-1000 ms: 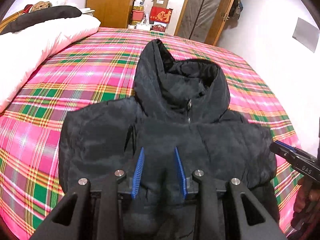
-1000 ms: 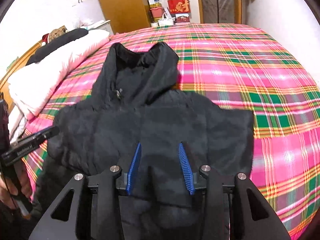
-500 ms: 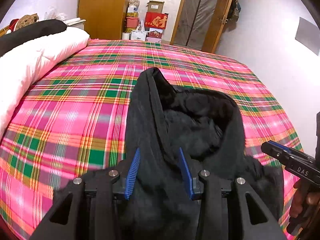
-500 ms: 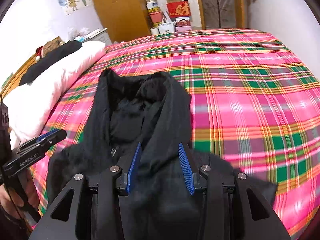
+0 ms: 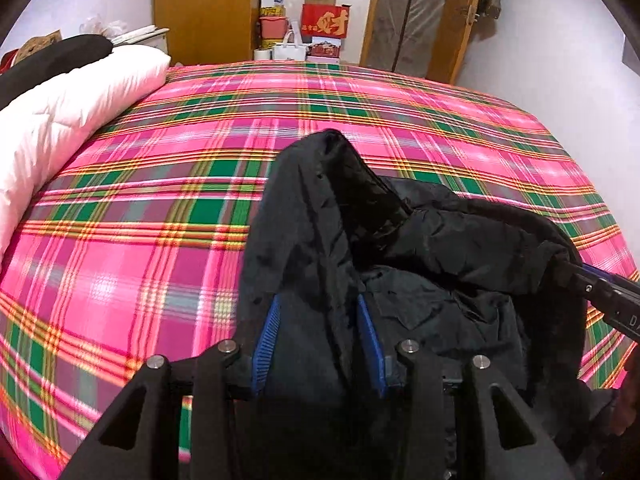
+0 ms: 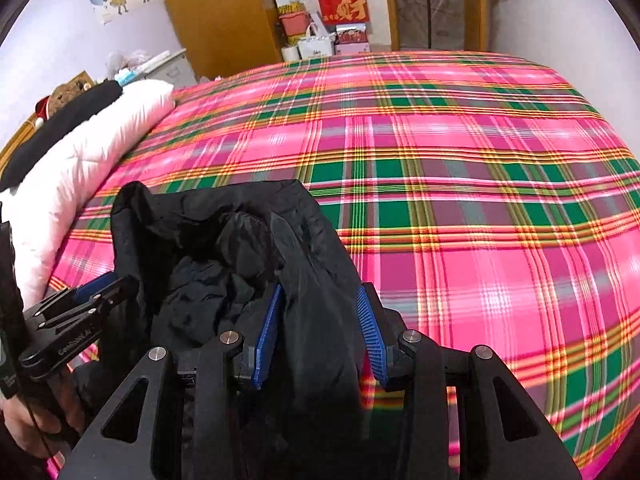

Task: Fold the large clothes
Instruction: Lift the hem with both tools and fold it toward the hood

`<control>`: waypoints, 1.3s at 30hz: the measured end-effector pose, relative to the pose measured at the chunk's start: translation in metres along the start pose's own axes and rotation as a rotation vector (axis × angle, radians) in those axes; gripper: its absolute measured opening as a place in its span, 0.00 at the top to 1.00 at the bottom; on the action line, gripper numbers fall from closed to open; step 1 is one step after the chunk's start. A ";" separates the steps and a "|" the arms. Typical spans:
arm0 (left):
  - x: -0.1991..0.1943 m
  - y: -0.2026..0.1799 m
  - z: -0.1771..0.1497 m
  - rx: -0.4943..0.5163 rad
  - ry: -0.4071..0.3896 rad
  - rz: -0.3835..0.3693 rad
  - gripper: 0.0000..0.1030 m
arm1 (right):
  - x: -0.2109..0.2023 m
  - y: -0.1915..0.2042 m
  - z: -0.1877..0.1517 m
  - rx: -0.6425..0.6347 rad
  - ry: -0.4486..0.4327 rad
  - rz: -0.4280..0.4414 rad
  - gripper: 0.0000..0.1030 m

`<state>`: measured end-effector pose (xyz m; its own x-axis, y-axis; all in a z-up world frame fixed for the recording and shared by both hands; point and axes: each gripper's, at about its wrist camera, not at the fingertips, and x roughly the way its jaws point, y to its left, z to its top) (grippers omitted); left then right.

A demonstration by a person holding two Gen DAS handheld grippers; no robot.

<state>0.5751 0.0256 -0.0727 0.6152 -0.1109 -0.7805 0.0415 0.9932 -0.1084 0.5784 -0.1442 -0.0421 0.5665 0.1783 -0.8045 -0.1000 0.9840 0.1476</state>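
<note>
Both grippers tilt steeply down over the bed (image 5: 160,220). The left gripper (image 5: 318,312) has black jacket (image 5: 440,248) cloth bunched between its narrow, closing fingers (image 5: 266,336). The right gripper (image 6: 320,304) likewise closes on a jacket fold. The jacket lies crumpled at 6 o'clock on the plaid bed. Cardboard boxes (image 6: 344,4) stack at 12 o'clock; their contents cannot be told.

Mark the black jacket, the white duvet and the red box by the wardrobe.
black jacket (image 5: 440,240), left wrist view, on the hood.
white duvet (image 5: 80,108), left wrist view, on its upper surface.
red box (image 6: 343,6), right wrist view, on its printed front.
</note>
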 end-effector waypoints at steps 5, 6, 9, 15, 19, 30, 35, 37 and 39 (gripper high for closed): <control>-0.023 0.002 -0.004 -0.031 -0.064 -0.054 0.95 | -0.020 0.008 -0.006 -0.033 -0.034 0.033 0.94; -0.033 0.005 -0.005 -0.036 -0.081 -0.065 0.95 | -0.028 0.008 -0.006 -0.026 -0.049 0.046 0.94; -0.077 0.011 -0.013 -0.054 -0.147 -0.104 0.96 | -0.064 0.010 -0.013 -0.015 -0.099 0.078 0.94; -0.159 0.038 -0.044 -0.140 -0.233 -0.177 0.96 | -0.142 0.013 -0.055 0.031 -0.183 0.148 0.94; -0.198 0.049 -0.084 -0.165 -0.240 -0.197 0.96 | -0.174 0.013 -0.098 0.071 -0.184 0.170 0.94; -0.211 0.075 -0.206 -0.328 -0.061 -0.176 0.95 | -0.168 0.003 -0.212 0.162 -0.016 0.170 0.94; -0.223 0.078 -0.240 -0.315 0.012 -0.109 0.94 | -0.166 -0.009 -0.234 0.202 0.044 0.181 0.93; -0.230 0.084 -0.250 -0.328 0.042 -0.084 0.93 | -0.172 -0.014 -0.239 0.224 0.040 0.185 0.85; -0.242 0.091 -0.261 -0.347 0.048 -0.069 0.90 | -0.182 -0.020 -0.244 0.253 0.025 0.206 0.71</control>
<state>0.2244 0.1339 -0.0544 0.5821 -0.1869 -0.7914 -0.1935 0.9134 -0.3581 0.2777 -0.1953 -0.0393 0.5353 0.3762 -0.7563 -0.0020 0.8959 0.4442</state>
